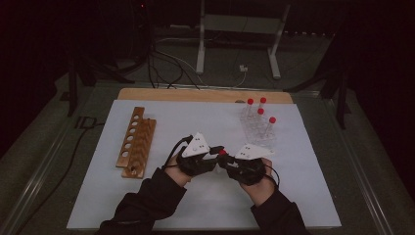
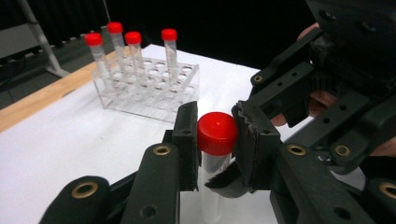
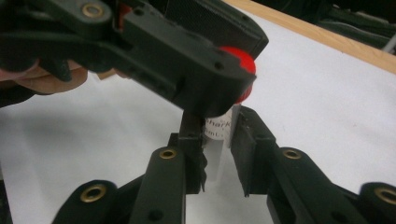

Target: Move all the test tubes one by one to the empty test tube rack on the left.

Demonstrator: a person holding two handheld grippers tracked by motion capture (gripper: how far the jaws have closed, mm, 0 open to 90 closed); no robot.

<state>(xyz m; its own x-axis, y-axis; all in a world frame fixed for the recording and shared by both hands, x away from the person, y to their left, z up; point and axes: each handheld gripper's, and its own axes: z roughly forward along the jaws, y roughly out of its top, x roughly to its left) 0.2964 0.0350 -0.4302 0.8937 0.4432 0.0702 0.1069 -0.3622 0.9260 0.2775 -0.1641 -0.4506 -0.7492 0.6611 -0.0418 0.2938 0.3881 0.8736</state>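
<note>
Two forearms come in from the bottom of the high view and bring the left gripper (image 1: pixel 211 152) and right gripper (image 1: pixel 229 160) tip to tip over the white counter (image 1: pixel 195 122), near the clear rack (image 1: pixel 257 128). From the left gripper view, its fingers (image 2: pixel 187 135) press both sides of the red cap (image 2: pixel 217 133) of an upright tube (image 2: pixel 214 186). From the right gripper view, its fingers (image 3: pixel 250 149) are closed on the clear body of this tube (image 3: pixel 215 140), below the cap.

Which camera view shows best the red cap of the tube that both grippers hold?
The left gripper view: the red cap sits close and unhidden between the left gripper jaws. In the right gripper view the left gripper covers most of the cap. In the high view it is a small red dot between the hands.
</note>
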